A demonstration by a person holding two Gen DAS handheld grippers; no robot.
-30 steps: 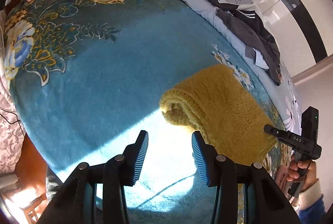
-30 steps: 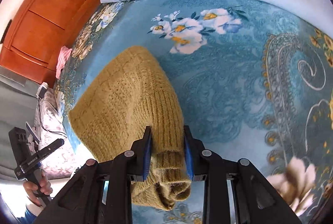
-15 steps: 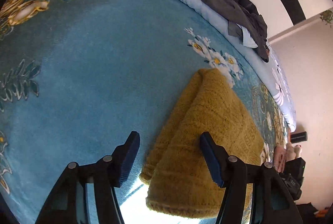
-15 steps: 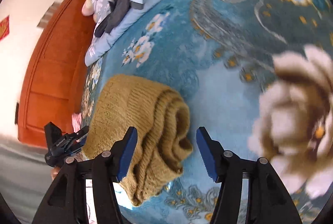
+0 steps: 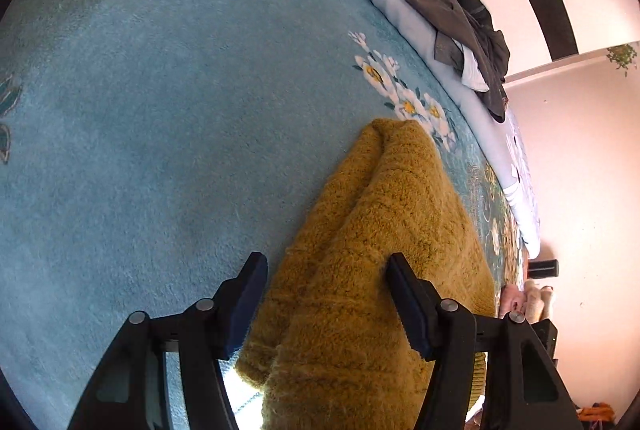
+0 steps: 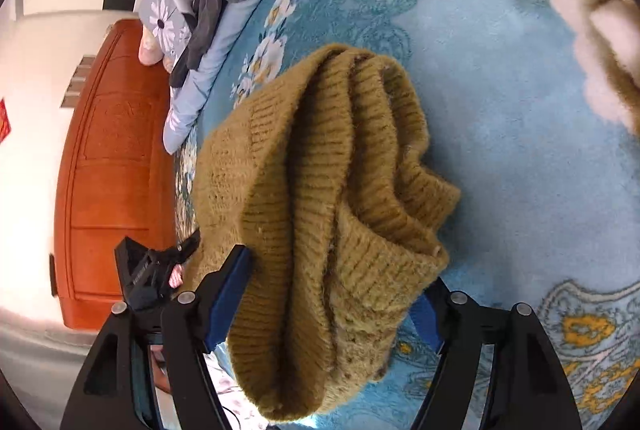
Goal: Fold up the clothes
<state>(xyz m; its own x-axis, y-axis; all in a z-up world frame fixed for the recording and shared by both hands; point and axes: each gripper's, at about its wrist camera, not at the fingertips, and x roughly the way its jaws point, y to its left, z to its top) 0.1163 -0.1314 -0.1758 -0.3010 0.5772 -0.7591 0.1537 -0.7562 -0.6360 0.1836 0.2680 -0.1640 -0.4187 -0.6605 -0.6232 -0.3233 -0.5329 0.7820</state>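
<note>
Folded mustard sweater (image 5: pixel 384 250) lies on the blue floral blanket (image 5: pixel 160 102); left gripper (image 5: pixel 326 270) and right gripper (image 6: pixel 340 270), 2 sets of jaws wide apart, straddle opposite ends.

- Folded mustard-yellow knitted sweater (image 6: pixel 320 198): fuzzy, ribbed wool-like cloth, matt.
- Teal floral plush blanket (image 5: pixel 160 90): soft, short-piled.
- Orange-brown wooden panel (image 6: pixel 108 166), left of frame: smooth, slightly glossy.
- Black gripper fingers (image 5: pixel 412 302): matt plastic, ridged blue pads.
</note>
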